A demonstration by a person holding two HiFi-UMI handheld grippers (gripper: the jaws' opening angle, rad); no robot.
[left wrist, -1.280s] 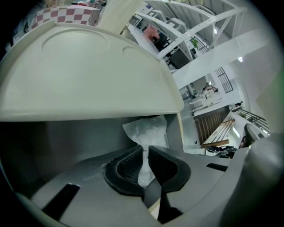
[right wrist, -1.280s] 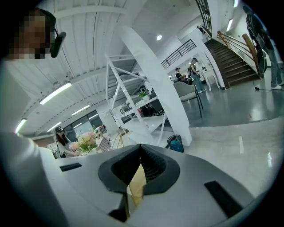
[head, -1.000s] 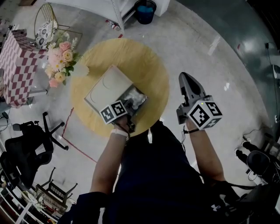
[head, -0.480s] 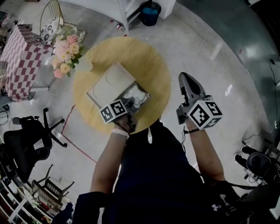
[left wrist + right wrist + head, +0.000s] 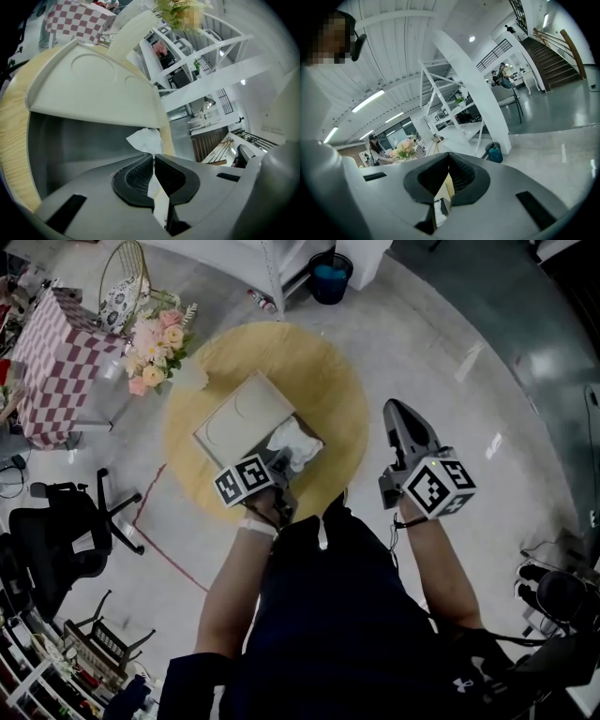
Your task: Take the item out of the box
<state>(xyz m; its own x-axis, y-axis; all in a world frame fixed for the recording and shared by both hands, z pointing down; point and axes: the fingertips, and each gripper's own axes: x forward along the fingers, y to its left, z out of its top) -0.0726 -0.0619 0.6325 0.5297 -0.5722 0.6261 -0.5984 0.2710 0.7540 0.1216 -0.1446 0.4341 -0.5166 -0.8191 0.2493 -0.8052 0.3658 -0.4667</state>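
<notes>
— Looking down in the head view, how is the item [image 5: 295,442] seen?
— It is seen as a crumpled white wrapping, raised over the open end of the pale box [image 5: 239,418] on the round wooden table [image 5: 319,362]. It is pinched at the tip of the left gripper [image 5: 281,461]. The right gripper [image 5: 394,409] is held well apart, off the table.
— And in the left gripper view?
— A thin white edge is clamped between the pads [image 5: 138,176]. The rest is puffed out just beyond the tips, below the lid [image 5: 93,89].
— The right gripper view?
— Its jaws are shown together, with nothing gripped.
— What is changed from a second ago?
— The item is lifted higher out of the box.
</notes>
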